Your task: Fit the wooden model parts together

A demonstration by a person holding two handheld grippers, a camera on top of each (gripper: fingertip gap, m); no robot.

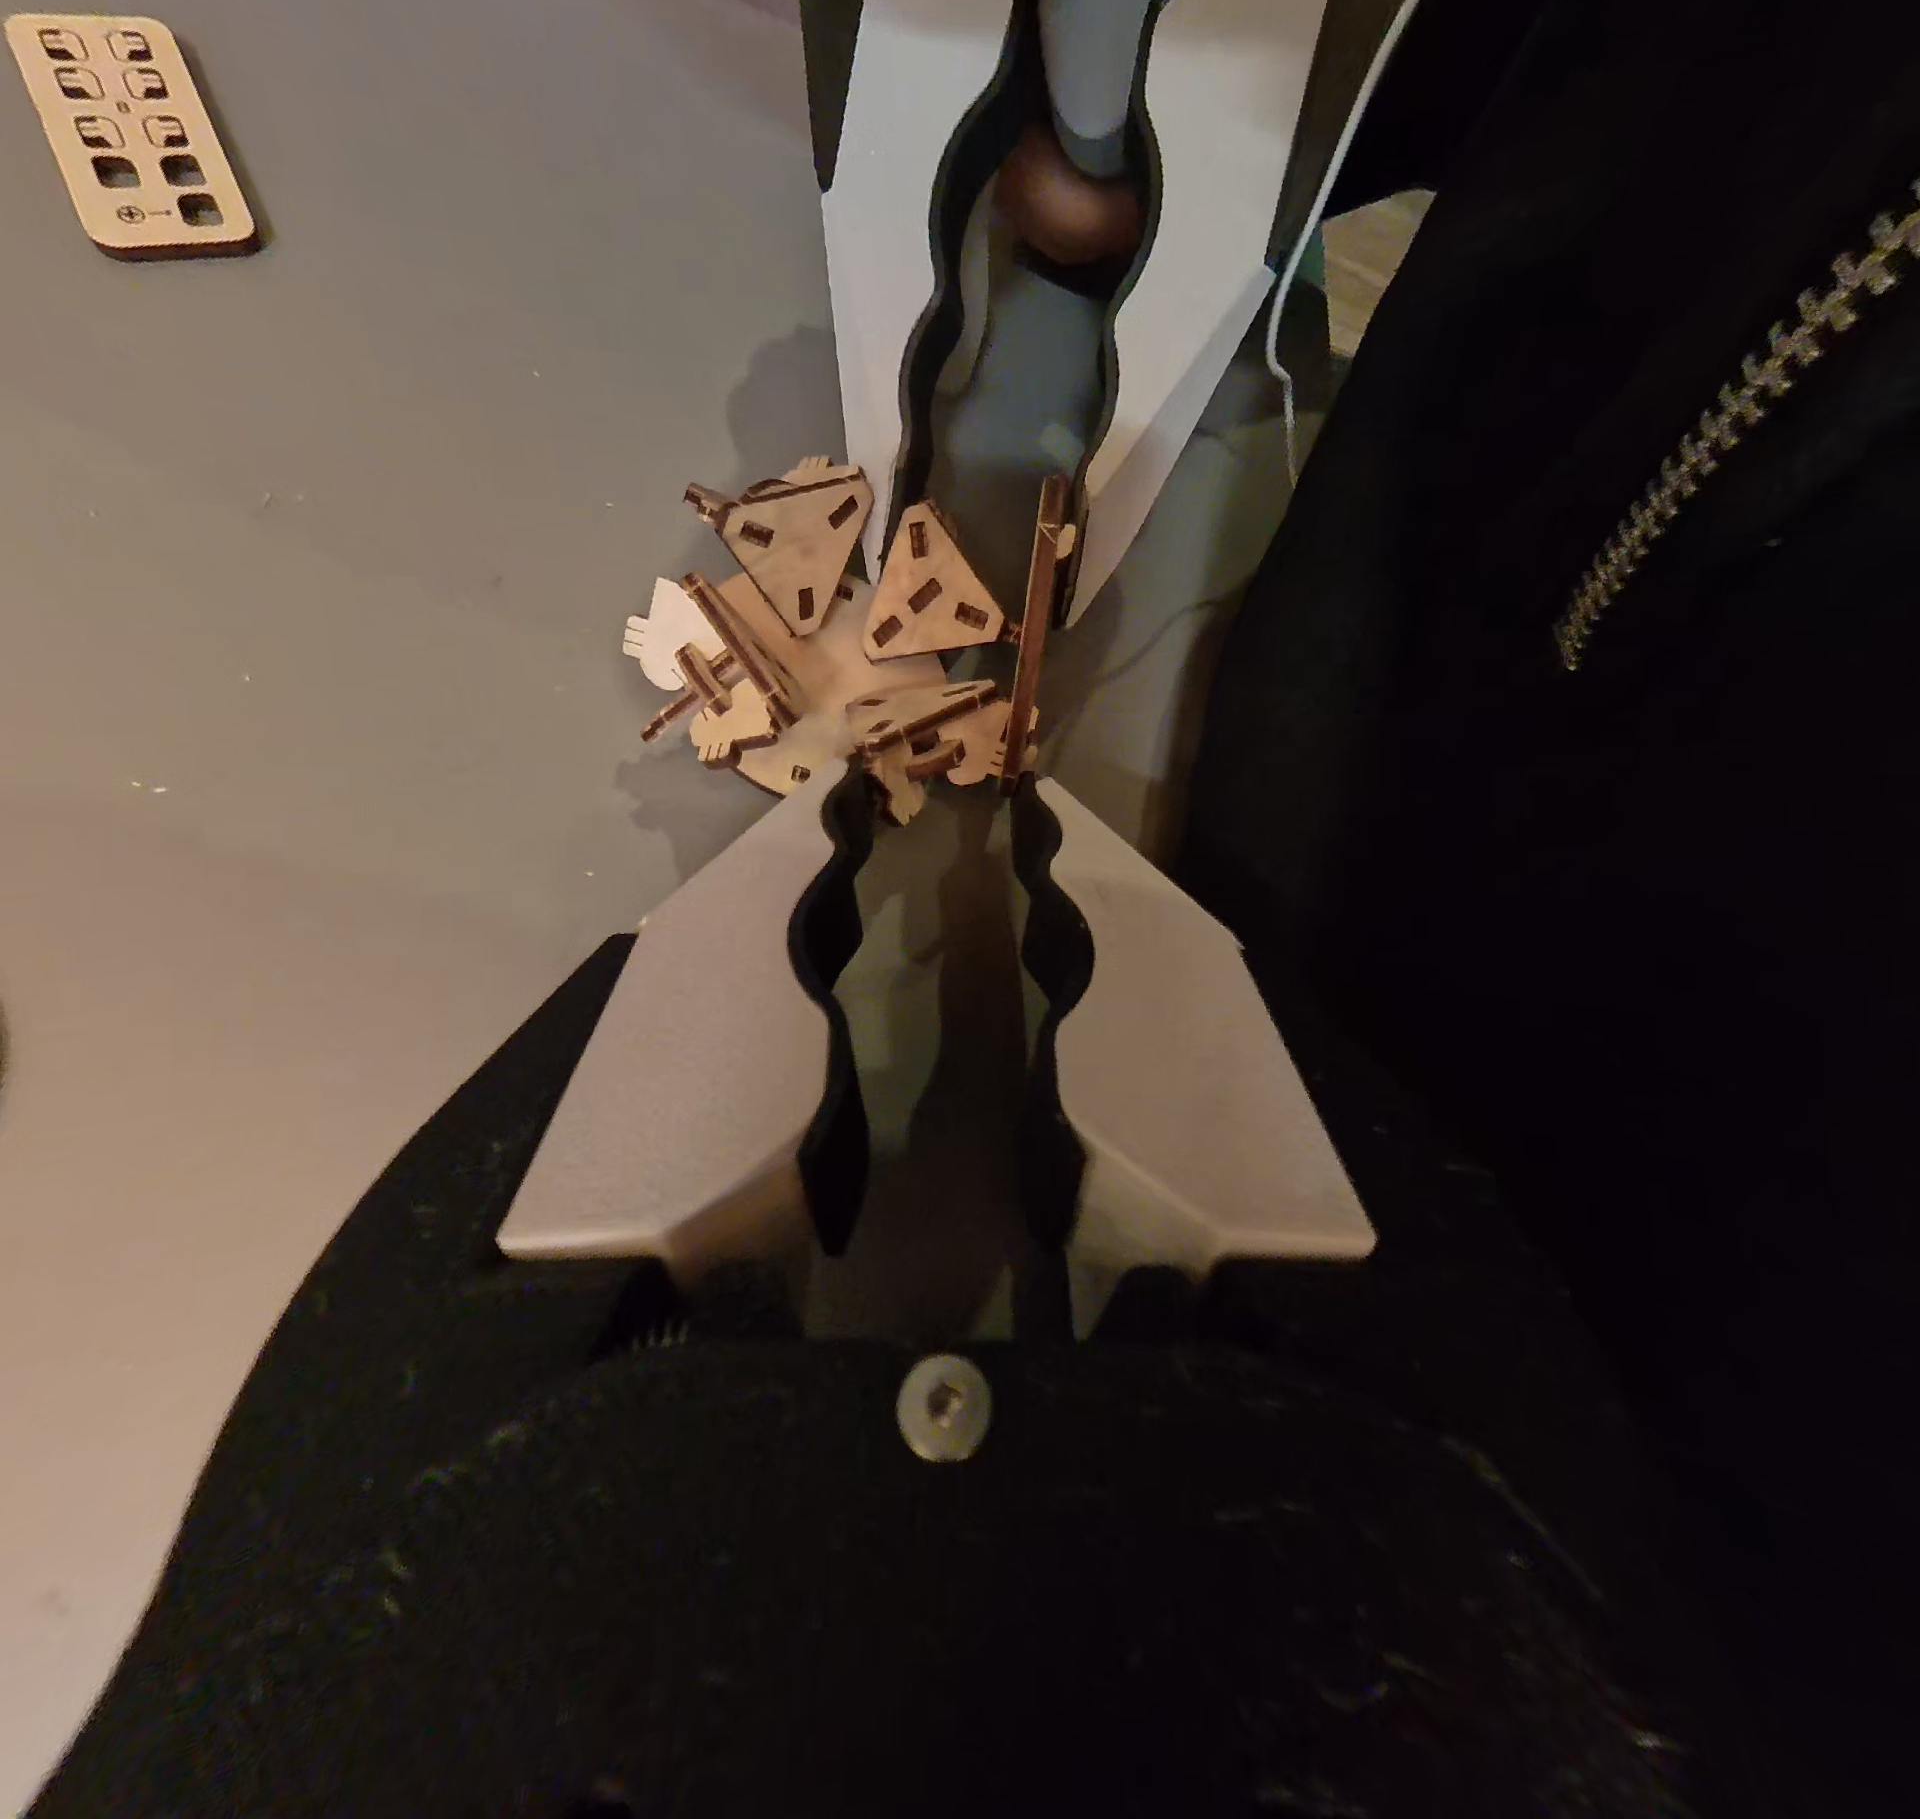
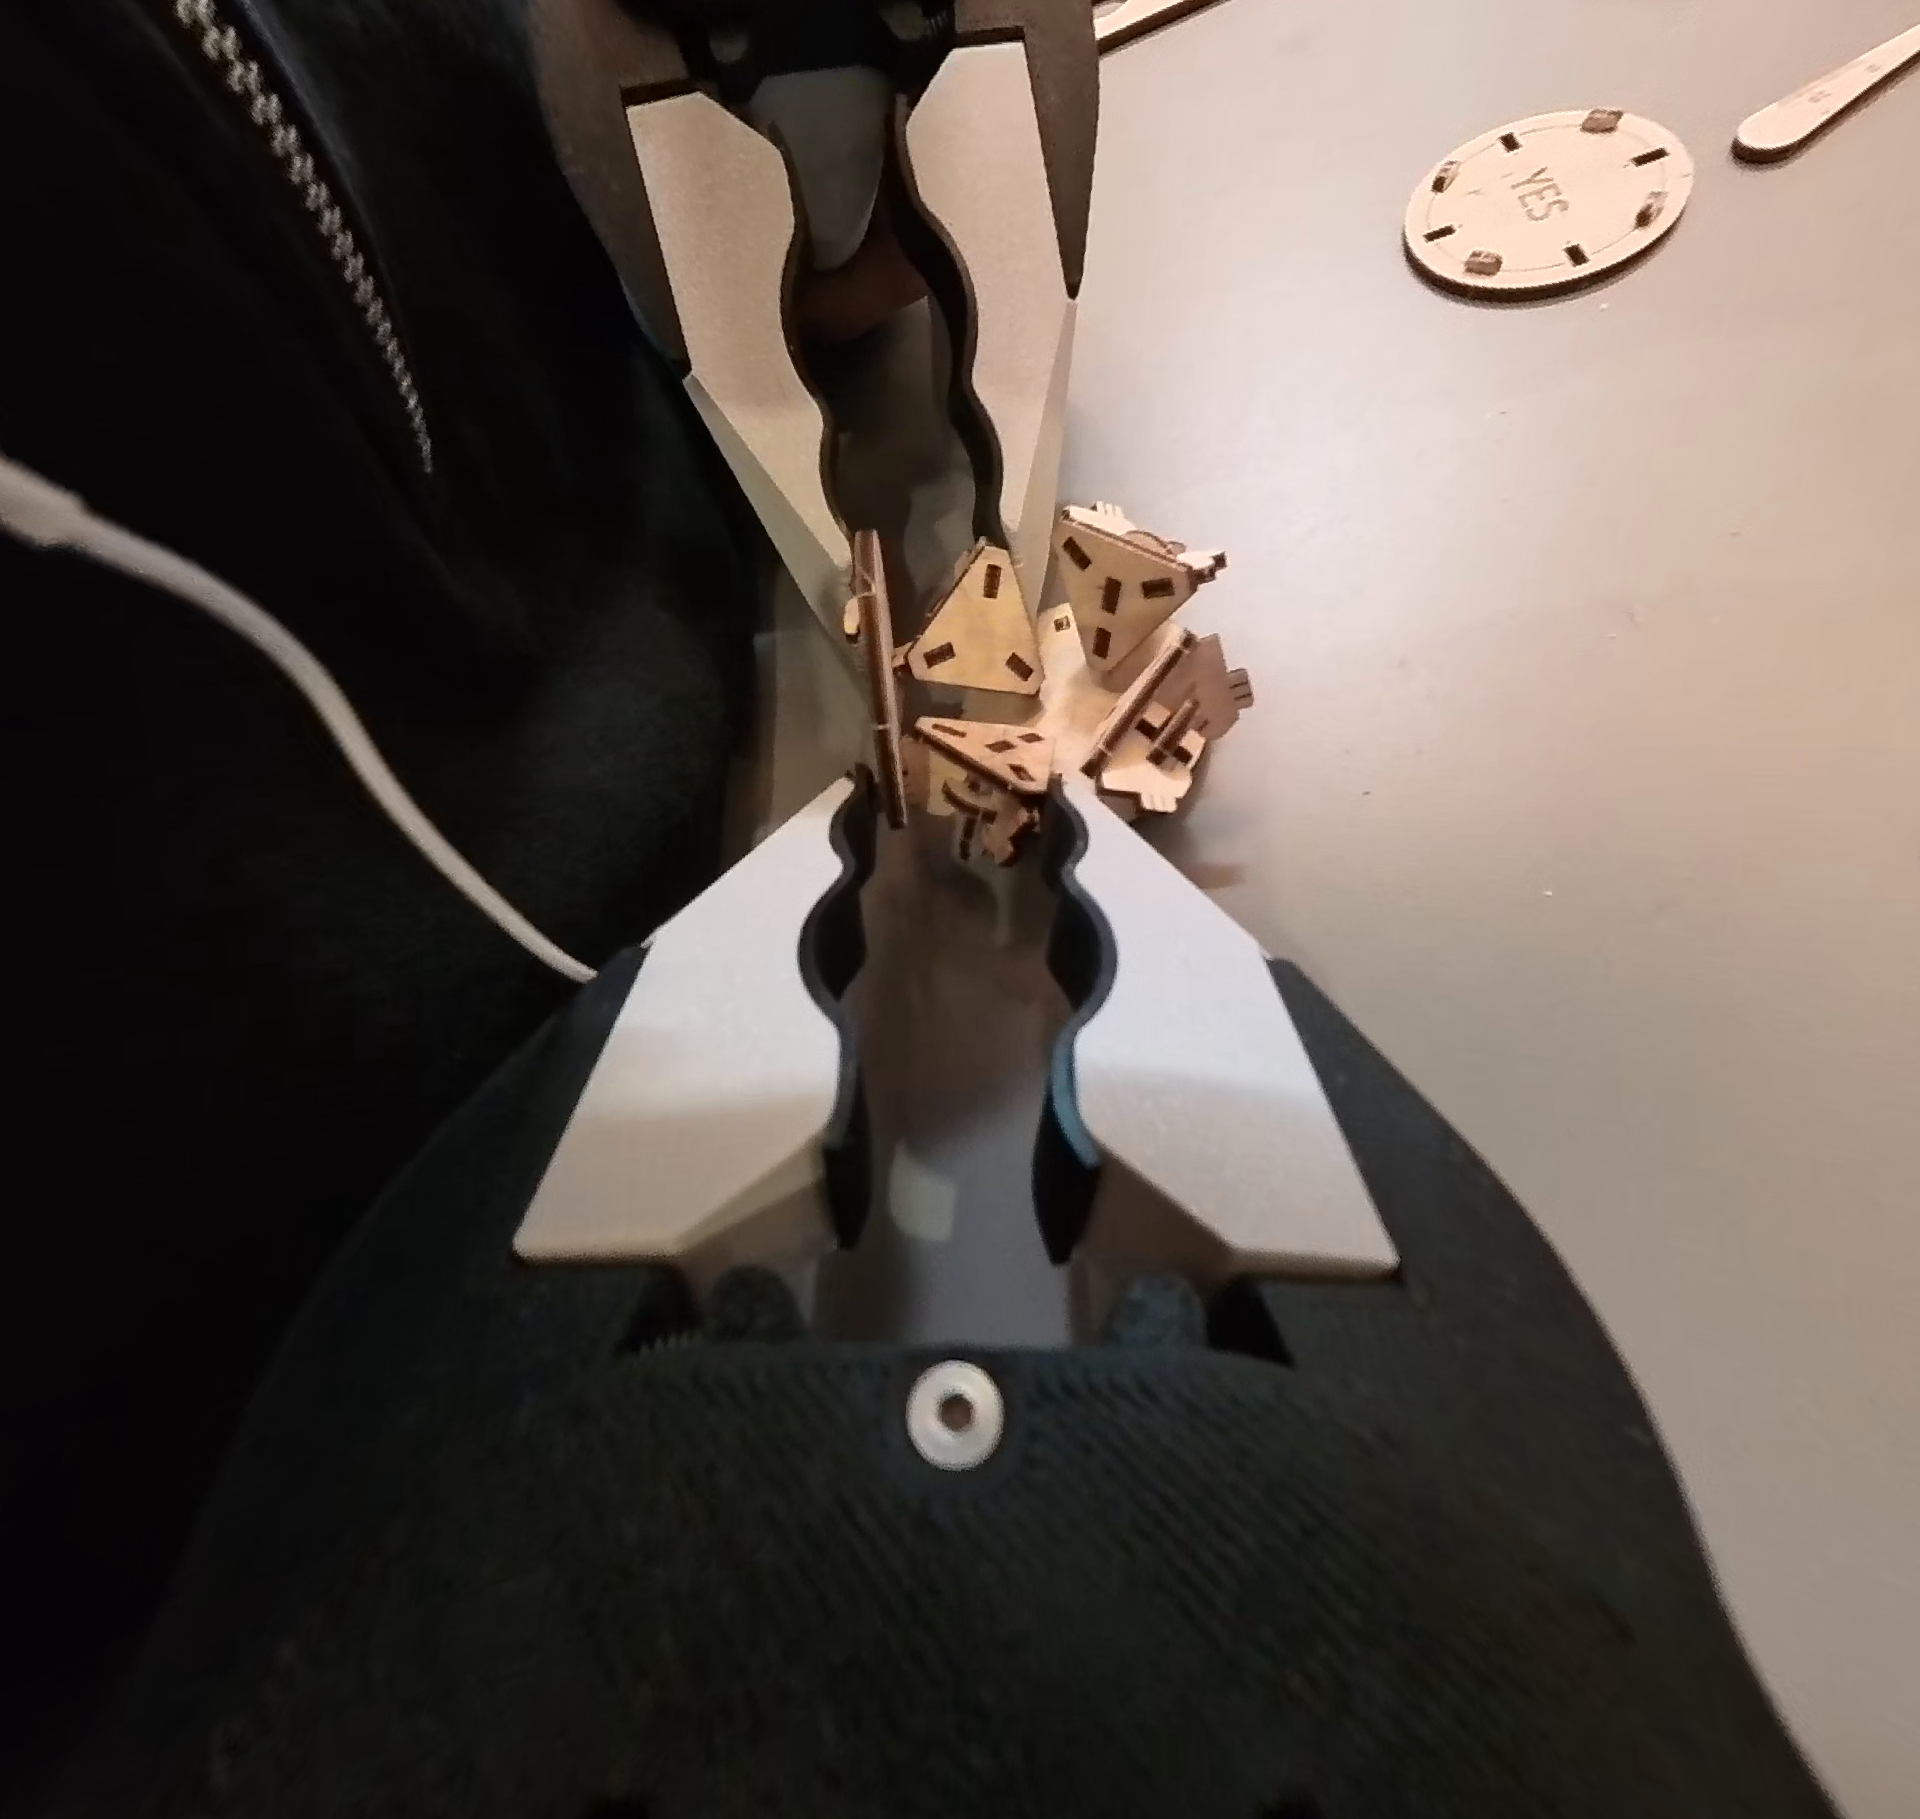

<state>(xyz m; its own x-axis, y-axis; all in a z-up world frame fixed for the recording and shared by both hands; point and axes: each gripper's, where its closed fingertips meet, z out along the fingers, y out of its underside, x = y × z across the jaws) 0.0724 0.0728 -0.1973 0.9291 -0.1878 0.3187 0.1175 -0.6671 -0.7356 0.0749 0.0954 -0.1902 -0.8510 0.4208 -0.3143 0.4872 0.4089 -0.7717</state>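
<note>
Grey tabletop [image 2: 1558, 626] | pale slotted plywood puzzle assembly [image 1: 831, 647] looks light, stiff, fragile | both grippers' jaws clamp its opposite edges: left gripper [image 1: 935, 782], right gripper [image 2: 966, 798].

Wooden puzzle assembly [image 1: 831, 647] on table [image 1: 364, 522] between facing left hand-held gripper [image 1: 935, 793] and right hand-held gripper [image 2: 961, 803].
</note>
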